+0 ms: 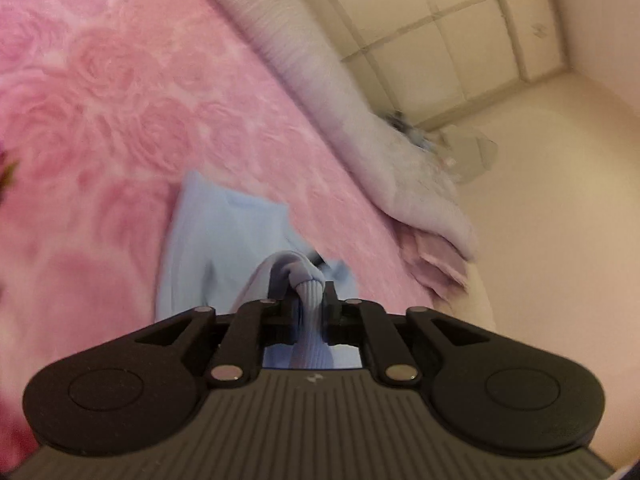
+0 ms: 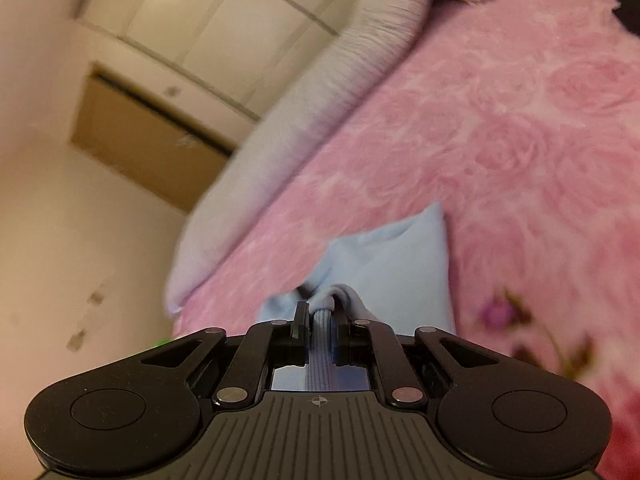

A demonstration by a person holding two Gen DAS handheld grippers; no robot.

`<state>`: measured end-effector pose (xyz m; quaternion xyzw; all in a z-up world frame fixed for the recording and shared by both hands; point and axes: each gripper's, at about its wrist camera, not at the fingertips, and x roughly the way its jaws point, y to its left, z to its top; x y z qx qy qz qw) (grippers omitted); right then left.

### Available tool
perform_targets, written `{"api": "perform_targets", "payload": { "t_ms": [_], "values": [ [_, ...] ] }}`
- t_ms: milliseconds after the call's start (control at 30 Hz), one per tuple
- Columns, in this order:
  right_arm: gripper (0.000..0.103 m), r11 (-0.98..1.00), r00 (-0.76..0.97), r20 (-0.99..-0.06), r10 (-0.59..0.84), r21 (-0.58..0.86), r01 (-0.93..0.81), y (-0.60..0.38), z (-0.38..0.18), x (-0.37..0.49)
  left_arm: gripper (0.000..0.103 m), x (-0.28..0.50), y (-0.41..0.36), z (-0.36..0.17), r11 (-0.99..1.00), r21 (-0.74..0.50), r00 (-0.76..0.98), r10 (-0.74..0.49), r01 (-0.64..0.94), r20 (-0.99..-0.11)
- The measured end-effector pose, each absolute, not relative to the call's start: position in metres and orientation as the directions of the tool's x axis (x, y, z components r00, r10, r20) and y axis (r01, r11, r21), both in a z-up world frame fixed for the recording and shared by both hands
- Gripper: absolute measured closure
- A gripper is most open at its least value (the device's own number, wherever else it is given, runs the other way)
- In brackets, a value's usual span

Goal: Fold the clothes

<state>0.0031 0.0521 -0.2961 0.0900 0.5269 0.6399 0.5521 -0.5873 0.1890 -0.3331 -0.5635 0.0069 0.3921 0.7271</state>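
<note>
A light blue garment lies partly on a pink rose-patterned blanket, blurred by motion. My left gripper is shut on a bunched ribbed edge of it, which fills the gap between the black fingers and hangs down behind them. In the right wrist view the same garment spreads away over the blanket. My right gripper is shut on another ribbed edge, pinched tight between its fingers. The cloth under both grippers is hidden by their bodies.
A pale ribbed bolster runs along the blanket's edge. Beyond it are cream cabinet panels and a bare cream surface. A fabric with purple flowers lies at the lower right.
</note>
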Motion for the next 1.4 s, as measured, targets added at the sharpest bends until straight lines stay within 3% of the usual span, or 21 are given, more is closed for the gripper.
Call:
{"api": "perform_targets", "payload": {
  "t_ms": [67, 133, 233, 333, 467, 533, 633, 767, 867, 1033, 1133, 1200, 1267, 1333, 1400],
  "values": [
    [0.085, 0.261, -0.352, -0.543, 0.762, 0.756, -0.6, 0.089, -0.319, 0.009, 0.085, -0.585, 0.224, -0.351, -0.011, -0.802, 0.661, 0.559, -0.597, -0.5],
    [0.062, 0.325, -0.339, -0.586, 0.736, 0.745, -0.583, 0.105, -0.337, 0.017, 0.077, -0.595, 0.234, -0.357, -0.026, -0.792, 0.642, 0.57, -0.61, -0.513],
    [0.055, 0.276, -0.377, -0.536, 0.755, 0.782, -0.558, 0.097, -0.346, 0.03, 0.072, -0.611, 0.225, -0.349, 0.045, -0.761, 0.63, 0.593, -0.648, -0.502],
    [0.055, 0.153, -0.373, -0.491, 0.787, 0.741, -0.654, 0.076, -0.333, 0.034, 0.072, -0.619, 0.208, -0.333, 0.167, -0.686, 0.629, 0.592, -0.708, -0.504],
    [0.055, -0.079, -0.295, -0.59, 0.752, 0.364, -0.928, 0.046, -0.309, -0.005, 0.076, -0.596, 0.18, -0.315, 0.403, -0.485, 0.63, 0.526, -0.777, -0.572],
    [0.07, -0.184, -0.279, -0.662, 0.695, 0.211, -0.96, 0.038, -0.309, -0.027, 0.086, -0.578, 0.173, -0.315, 0.484, -0.429, 0.639, 0.469, -0.763, -0.609],
    [0.08, -0.255, -0.283, -0.717, 0.637, 0.151, -0.955, 0.045, -0.323, -0.047, 0.088, -0.548, 0.17, -0.325, 0.584, -0.314, 0.605, 0.407, -0.749, -0.684],
    [0.084, -0.29, -0.252, -0.75, 0.612, 0.084, -0.953, 0.068, -0.339, -0.062, 0.088, -0.519, 0.178, -0.345, 0.631, -0.125, 0.491, 0.448, -0.766, -0.747],
    [0.084, -0.243, -0.228, -0.711, 0.666, 0.082, -0.967, 0.096, -0.339, -0.055, 0.088, -0.523, 0.201, -0.345, 0.567, -0.226, 0.544, 0.485, -0.792, -0.685],
    [0.083, -0.052, -0.193, -0.624, 0.758, 0.237, -0.97, 0.139, -0.333, -0.025, 0.091, -0.543, 0.249, -0.347, 0.357, -0.433, 0.56, 0.566, -0.828, -0.604],
    [0.083, -0.011, -0.242, -0.6, 0.762, 0.362, -0.932, 0.146, -0.333, -0.002, 0.088, -0.56, 0.261, -0.35, 0.266, -0.49, 0.541, 0.594, -0.83, -0.595],
    [0.083, -0.022, -0.279, -0.599, 0.75, 0.4, -0.916, 0.144, -0.335, 0.007, 0.076, -0.568, 0.261, -0.352, 0.27, -0.512, 0.563, 0.576, -0.815, -0.593],
    [0.081, -0.037, -0.301, -0.614, 0.73, 0.405, -0.914, 0.139, -0.339, 0.015, 0.071, -0.568, 0.261, -0.354, 0.289, -0.504, 0.572, 0.554, -0.813, -0.605],
    [0.07, -0.045, -0.318, -0.623, 0.715, 0.413, -0.91, 0.139, -0.342, 0.021, 0.07, -0.563, 0.263, -0.357, 0.314, -0.489, 0.577, 0.53, -0.814, -0.621],
    [0.061, -0.048, -0.327, -0.624, 0.71, 0.42, -0.906, 0.14, -0.343, 0.025, 0.061, -0.555, 0.266, -0.359, 0.333, -0.465, 0.572, 0.51, -0.82, -0.643]
  ]
}}
